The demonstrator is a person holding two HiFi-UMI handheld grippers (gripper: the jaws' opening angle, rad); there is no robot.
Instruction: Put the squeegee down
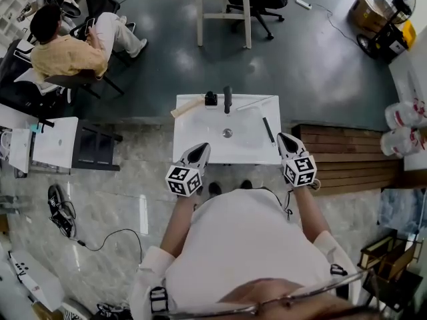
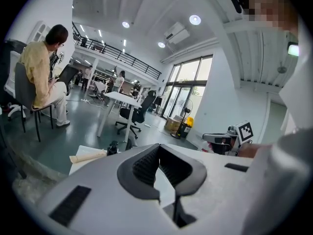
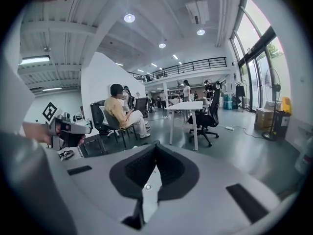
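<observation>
Item, squeegee: I am reading it as the slim dark bar (image 1: pixel 268 130) lying on the counter (image 1: pixel 200 129), long axis running away from me, just beside my right gripper (image 1: pixel 282 137), the nearer one; left gripper (image 1: pixel 202 148) and right are both sitting with jaws clenched and empty.

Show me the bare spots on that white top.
Bare: the white top left of the drain, up to the left gripper. Crowded: the back edge, with the wooden-handled tool and black fittings; a black strip lies at right.
</observation>
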